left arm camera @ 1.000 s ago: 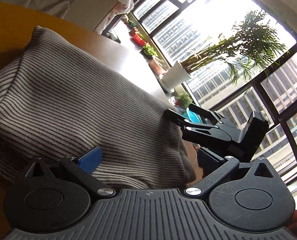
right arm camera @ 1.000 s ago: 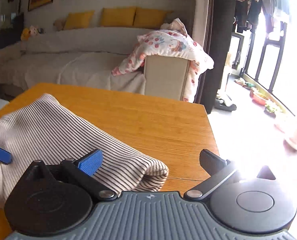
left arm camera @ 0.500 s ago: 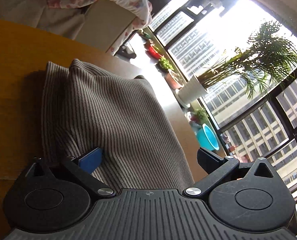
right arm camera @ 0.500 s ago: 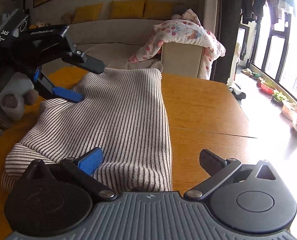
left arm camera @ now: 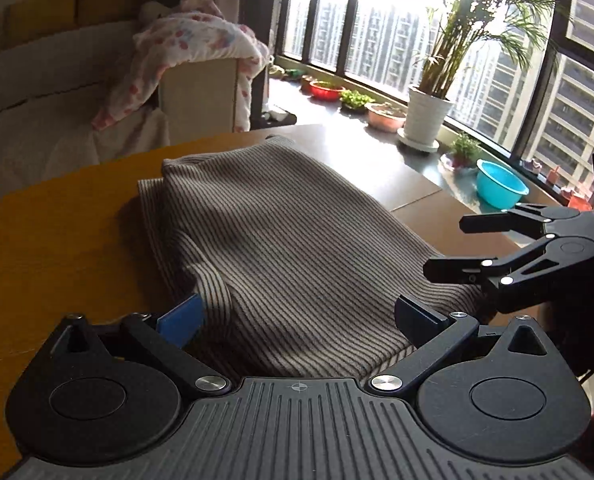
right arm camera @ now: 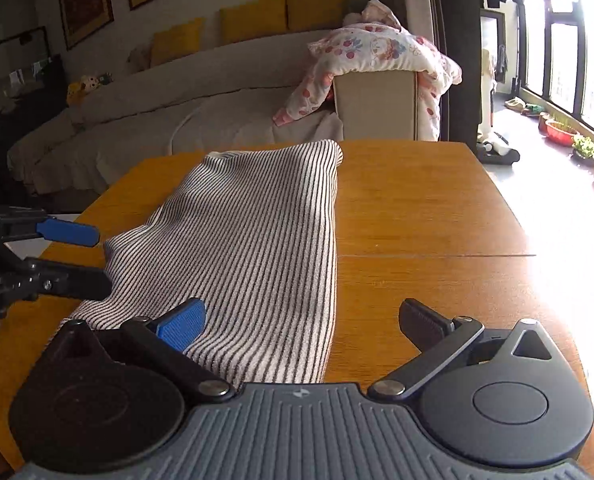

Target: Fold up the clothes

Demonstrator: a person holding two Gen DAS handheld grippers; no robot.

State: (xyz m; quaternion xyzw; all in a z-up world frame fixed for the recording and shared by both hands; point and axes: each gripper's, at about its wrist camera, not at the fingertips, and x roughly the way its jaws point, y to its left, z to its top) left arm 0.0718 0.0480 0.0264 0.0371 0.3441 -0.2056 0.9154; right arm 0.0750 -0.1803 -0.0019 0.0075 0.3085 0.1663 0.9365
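A folded grey-and-white striped garment (left arm camera: pixel 281 232) lies on the orange wooden table (left arm camera: pixel 57 248); it also shows in the right wrist view (right arm camera: pixel 253 240). My left gripper (left arm camera: pixel 299 316) is open, its jaws wide apart over the garment's near end. My right gripper (right arm camera: pixel 301 320) is open over the garment's near right corner and bare table. Each gripper shows in the other's view: the right gripper (left arm camera: pixel 481 248) at the garment's right edge, the left gripper (right arm camera: pixel 85 256) at its left edge, both open.
The table (right arm camera: pixel 437 216) ends on the right over a sunlit floor. A sofa (right arm camera: pixel 201 100) with a floral blanket (right arm camera: pixel 381 52) stands behind it. Potted plants (left arm camera: pixel 425 116) and a blue bowl (left arm camera: pixel 501 188) line the window ledge.
Both grippers have swung round to the garment's near end, side by side. The garment now lies lengthwise away from both cameras. Both stay open.
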